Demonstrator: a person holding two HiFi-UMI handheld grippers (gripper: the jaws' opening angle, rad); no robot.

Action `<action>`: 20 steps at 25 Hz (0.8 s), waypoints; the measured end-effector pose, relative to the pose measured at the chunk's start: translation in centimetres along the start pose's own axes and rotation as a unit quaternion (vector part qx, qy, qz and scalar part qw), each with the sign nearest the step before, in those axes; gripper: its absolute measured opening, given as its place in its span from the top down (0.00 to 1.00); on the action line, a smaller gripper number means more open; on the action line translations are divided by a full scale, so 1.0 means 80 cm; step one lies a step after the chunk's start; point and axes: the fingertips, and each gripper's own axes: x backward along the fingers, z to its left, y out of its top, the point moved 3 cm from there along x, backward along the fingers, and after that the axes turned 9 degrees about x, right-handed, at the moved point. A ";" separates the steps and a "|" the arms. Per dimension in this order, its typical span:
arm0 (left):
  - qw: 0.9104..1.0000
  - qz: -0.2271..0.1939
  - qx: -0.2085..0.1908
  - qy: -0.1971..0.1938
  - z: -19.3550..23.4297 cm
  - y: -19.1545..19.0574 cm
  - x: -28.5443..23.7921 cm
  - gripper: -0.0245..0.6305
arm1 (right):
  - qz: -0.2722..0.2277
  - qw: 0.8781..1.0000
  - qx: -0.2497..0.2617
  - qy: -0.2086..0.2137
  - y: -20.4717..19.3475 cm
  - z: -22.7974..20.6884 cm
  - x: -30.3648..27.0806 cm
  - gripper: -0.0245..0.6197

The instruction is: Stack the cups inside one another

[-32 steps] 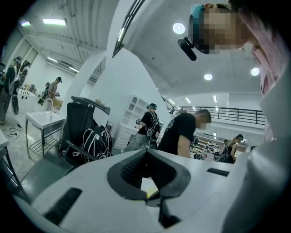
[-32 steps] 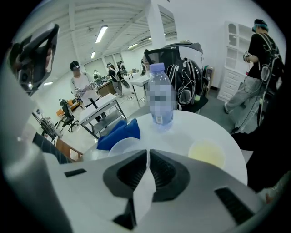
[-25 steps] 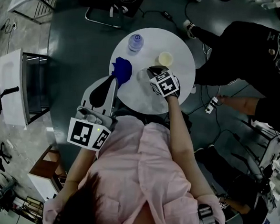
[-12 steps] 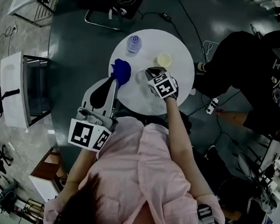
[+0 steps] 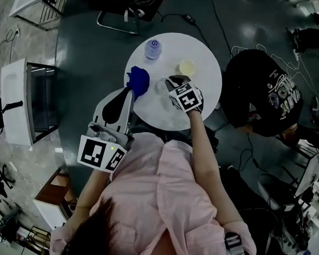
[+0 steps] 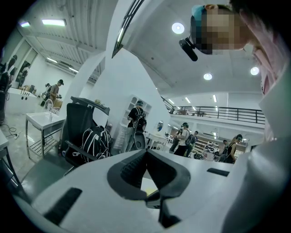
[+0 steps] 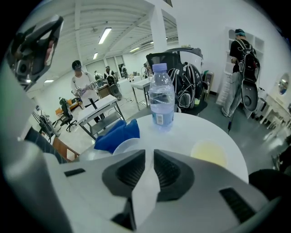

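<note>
Big open workshop, dark floor (image 5: pixel 89 48); a round white table (image 5: pixel 166 112) sits upper centre of the head view.

On the table:
- clear plastic water bottle (image 5: pixel 152 48) with a blue cap, upper left part
- pale yellow plastic cup (image 5: pixel 187 67), mouth up, to the right of the bottle
- crumpled blue cloth (image 5: pixel 138 80) at the left edge
- translucent white plastic cup (image 5: pixel 161 87) just right of the cloth, near the middle

The yellow and white cups stand apart, not nested.

The right gripper (image 5: pixel 172 85) comes in over the table's lower edge, tilted steeply down onto the white cup. In the right gripper view the claw (image 7: pixel 149 157) is pinched narrow on the cup's near wall. A white strip of wall runs down between the two ribbed pads, and the rim (image 7: pixel 125 145) curves off to their left. Can't tell whether the cup's base is on the table. That view has the bottle straight ahead, the yellow cup at lower right and the cloth at left.

The left gripper (image 5: pixel 130 92) sits off the table's left edge, roughly level, tips just beside the blue cloth. In the left gripper view the claw (image 6: pixel 145 152) is closed tip to tip with nothing gripped. It looks across the room at a black chair (image 6: pixel 79 123) with a backpack (image 6: pixel 95 141) on it.

A person in a black printed shirt (image 5: pixel 260 93) is right of the table in the head view. A white trolley (image 5: pixel 12 97) stands at the left edge.
</note>
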 end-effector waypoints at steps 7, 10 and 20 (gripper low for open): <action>1.000 -0.001 0.000 -0.002 -0.001 -0.005 0.001 0.94 | -0.019 1.000 -0.016 -0.015 0.000 -0.005 0.007 0.87; 1.000 -0.002 -0.001 -0.003 -0.003 -0.005 0.001 0.94 | -0.041 0.998 -0.036 -0.030 0.004 -0.009 0.017 0.85; 1.000 -0.004 -0.006 -0.010 -0.008 -0.004 0.000 0.94 | -0.134 0.985 -0.072 -0.081 0.015 -0.021 0.063 0.90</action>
